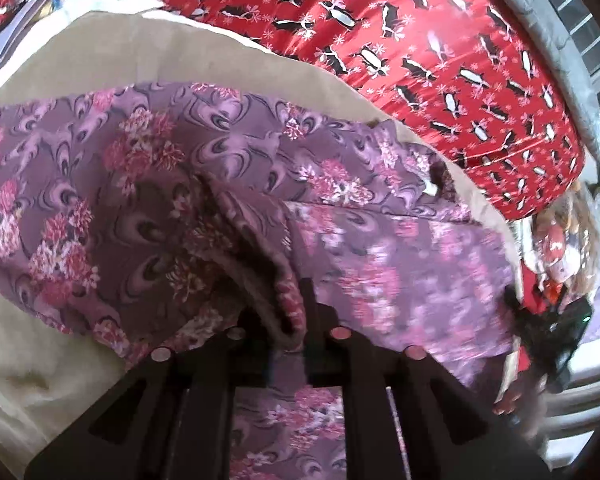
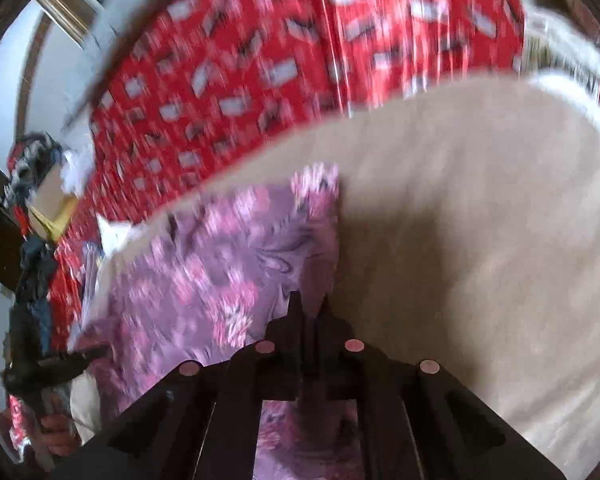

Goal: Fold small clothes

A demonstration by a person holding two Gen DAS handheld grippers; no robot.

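Looking through the left wrist view, you have the left gripper (image 1: 290,320) pinched on a bunched ridge of the purple flowered cloth (image 1: 148,168), the fabric rising in a fold right between its fingers; the jaws stand nearly together with the cloth caught in them. The cloth spreads from about nine o'clock across to three o'clock over a beige sheet (image 1: 112,52), and a red patterned cover (image 1: 400,40) fills the frame from twelve to two o'clock. At four o'clock the right gripper (image 1: 548,344) shows as a dark, blurred shape at the cloth's edge. In the right wrist view, which is smeared by motion, your right gripper (image 2: 308,304) has its jaws closed, and the cloth's edge seems nipped between the tips, though blur leaves that uncertain. The cloth (image 2: 204,264) lies from six toward nine o'clock there, with bare beige sheet (image 2: 480,220) from one to four o'clock. Judging by the loose, rumpled spread, you are early: one fold is being drawn, none is finished, and squaring and stacking remain.
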